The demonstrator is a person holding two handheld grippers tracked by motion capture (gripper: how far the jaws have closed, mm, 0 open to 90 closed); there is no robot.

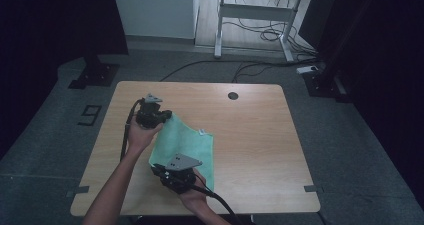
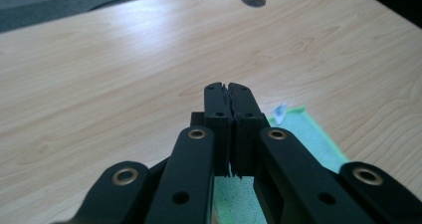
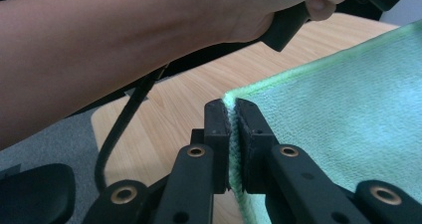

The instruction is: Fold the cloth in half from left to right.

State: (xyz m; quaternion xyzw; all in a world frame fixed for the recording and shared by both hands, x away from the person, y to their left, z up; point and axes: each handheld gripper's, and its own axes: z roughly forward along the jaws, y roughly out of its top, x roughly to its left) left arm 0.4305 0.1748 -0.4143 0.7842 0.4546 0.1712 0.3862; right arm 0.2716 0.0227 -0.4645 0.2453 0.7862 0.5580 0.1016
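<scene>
**Green cloth held at two corners above a wooden table**

Nearest the person, at the table's front edge, the right gripper (image 1: 159,169) has its jaws closed on the near-left corner of the green cloth (image 1: 187,145); the right gripper view shows the stitched hem pinched between the black pads, the cloth rising away to the right. Farther out, the left gripper (image 1: 169,116) is closed on the far-left corner, with green fabric visible beneath its meeting jaws in the left gripper view. The two grippers thus hold one edge, which runs near to far along the cloth's left side; the remaining cloth slopes down rightward to rest on the table (image 1: 260,135). The cloth is rectangular, soft, of fine looped microfibre, with a small white tag (image 1: 202,132) at its far edge. The table is pale wood-grain laminate with a round cable hole (image 1: 233,95) near its far edge.
</scene>
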